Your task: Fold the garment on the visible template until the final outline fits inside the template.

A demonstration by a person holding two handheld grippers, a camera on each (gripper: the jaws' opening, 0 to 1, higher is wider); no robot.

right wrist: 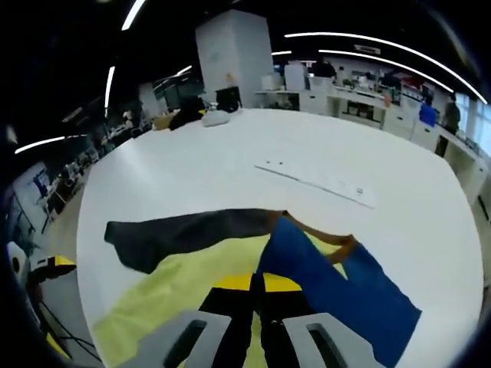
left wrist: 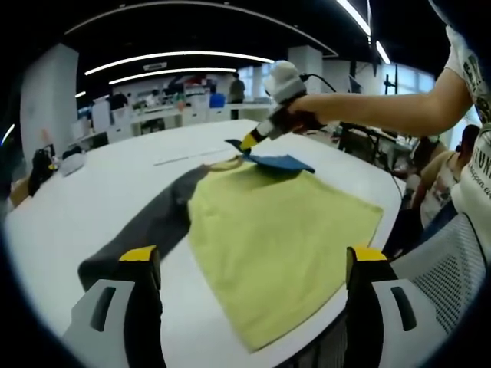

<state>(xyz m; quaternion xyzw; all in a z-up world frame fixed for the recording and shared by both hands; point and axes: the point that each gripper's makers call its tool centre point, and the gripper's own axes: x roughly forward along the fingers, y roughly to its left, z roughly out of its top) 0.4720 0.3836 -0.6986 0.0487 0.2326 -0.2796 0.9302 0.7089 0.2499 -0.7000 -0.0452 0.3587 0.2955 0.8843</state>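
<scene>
Yellow-tipped left claw (left wrist: 253, 264) is hanging apart over the yellow-green garment (left wrist: 280, 238) lying on the white table (left wrist: 115, 176). Toward twelve o'clock, the right claw (right wrist: 255, 285) is clamping together on the garment's blue sleeve (right wrist: 330, 287).

garment's (right wrist: 192, 276) near hem hidden behind right tool (right wrist: 257, 295), template not discernible, distant people blurred

Left gripper (left wrist: 253, 264) fingers spread wide, right gripper (right wrist: 257, 287) fingers pinched together, arm outstretched
</scene>
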